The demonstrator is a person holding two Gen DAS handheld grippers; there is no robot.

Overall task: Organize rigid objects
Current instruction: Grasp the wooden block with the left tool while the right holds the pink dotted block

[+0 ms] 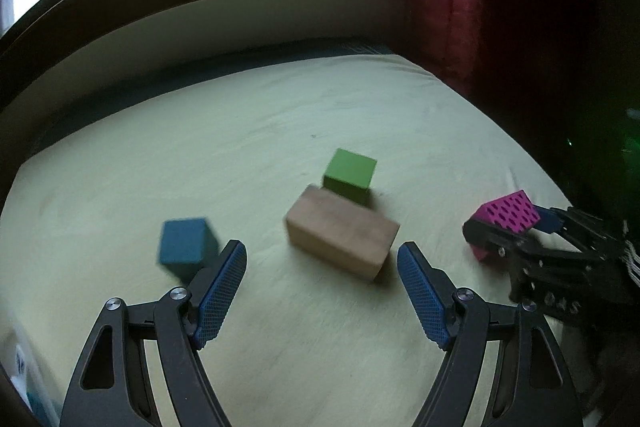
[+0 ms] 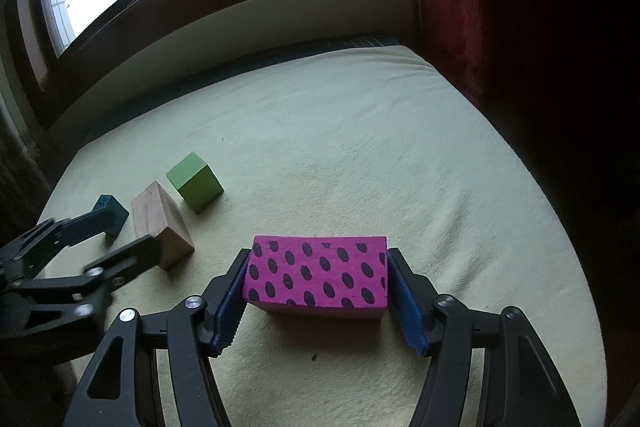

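**On a pale bedsheet, blocks awaited sorting**

On the sheet (image 2: 360,155), the right gripper (image 2: 318,291) clenched the pink spotted block (image 2: 318,273) by its short ends. The left gripper (image 1: 322,291) stood spread and empty near the wooden block (image 1: 342,233), which touched the green cube (image 1: 350,173); the blue cube (image 1: 184,243) lay apart. All looked light, stiff and best taken by flat opposite faces

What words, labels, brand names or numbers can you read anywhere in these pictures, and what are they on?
None readable. The pink block carries only dark dots; the green cube, blue cube and wooden block are plain. Pale marks on the right gripper body are too blurred to read.
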